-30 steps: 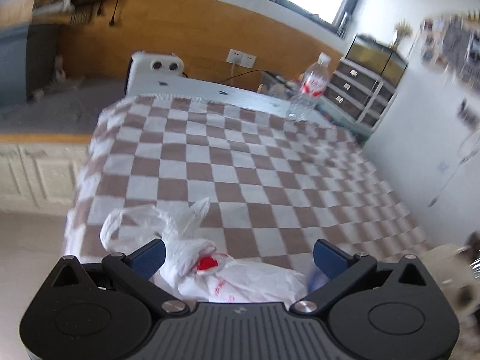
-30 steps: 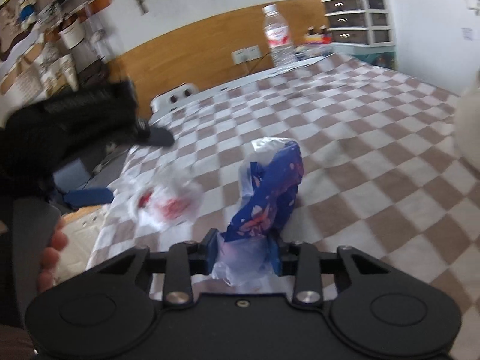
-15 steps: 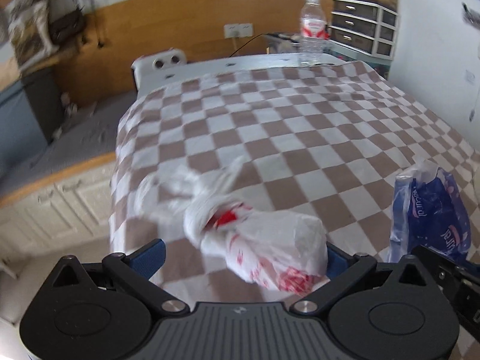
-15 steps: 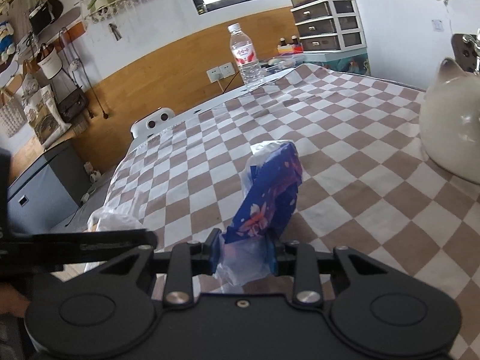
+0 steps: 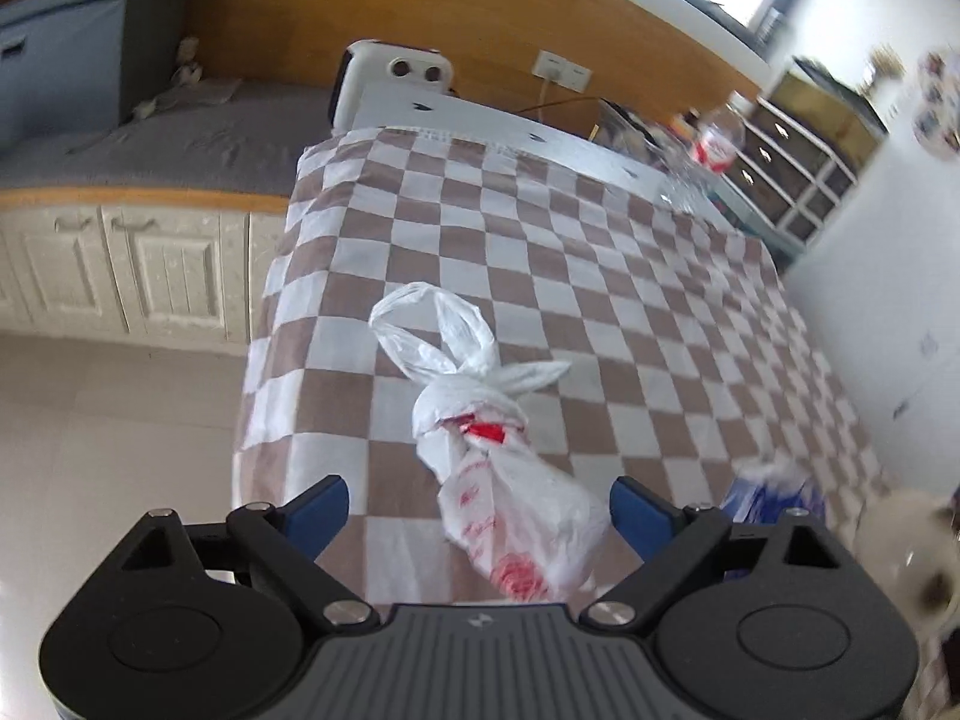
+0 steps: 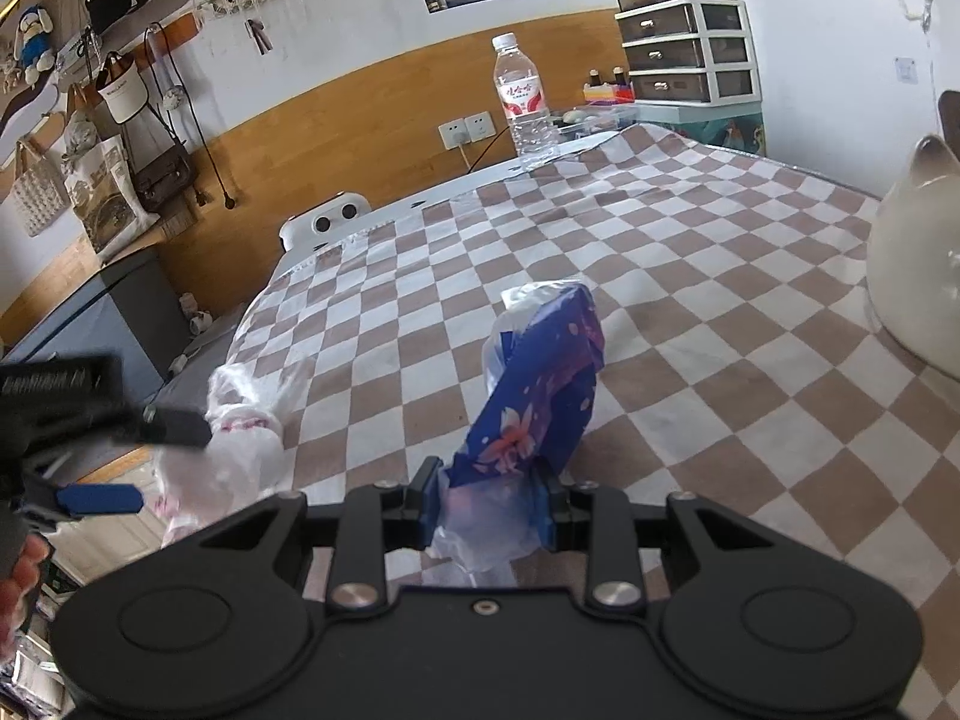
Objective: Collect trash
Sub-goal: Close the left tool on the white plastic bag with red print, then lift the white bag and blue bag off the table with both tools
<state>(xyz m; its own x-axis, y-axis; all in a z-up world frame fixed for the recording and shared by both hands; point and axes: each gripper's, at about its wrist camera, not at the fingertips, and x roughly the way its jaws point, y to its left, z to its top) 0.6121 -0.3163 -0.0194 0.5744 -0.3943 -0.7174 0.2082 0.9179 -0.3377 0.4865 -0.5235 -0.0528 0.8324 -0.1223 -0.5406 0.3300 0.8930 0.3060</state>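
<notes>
A knotted white plastic bag with red print [image 5: 498, 468] lies on the checkered tablecloth [image 5: 540, 252] near its front left corner. My left gripper [image 5: 477, 510] is open, its blue pads on either side of the bag's lower end. The bag also shows in the right wrist view [image 6: 240, 438], with the left gripper [image 6: 114, 456] beside it. My right gripper [image 6: 489, 510] is shut on a blue flowered plastic bag [image 6: 540, 384], which stands up from the jaws. Its blue edge shows in the left wrist view [image 5: 768, 492].
A water bottle [image 6: 525, 102] stands at the table's far edge. A white cat-shaped jar [image 6: 912, 276] sits at the right. A white device [image 5: 396, 78] is behind the table. White cabinets [image 5: 120, 264] and bare floor lie to the left.
The left gripper's view has swung left and tilted, with the white bag still between its open pads. The right gripper keeps hold of the blue bag and has barely moved.
</notes>
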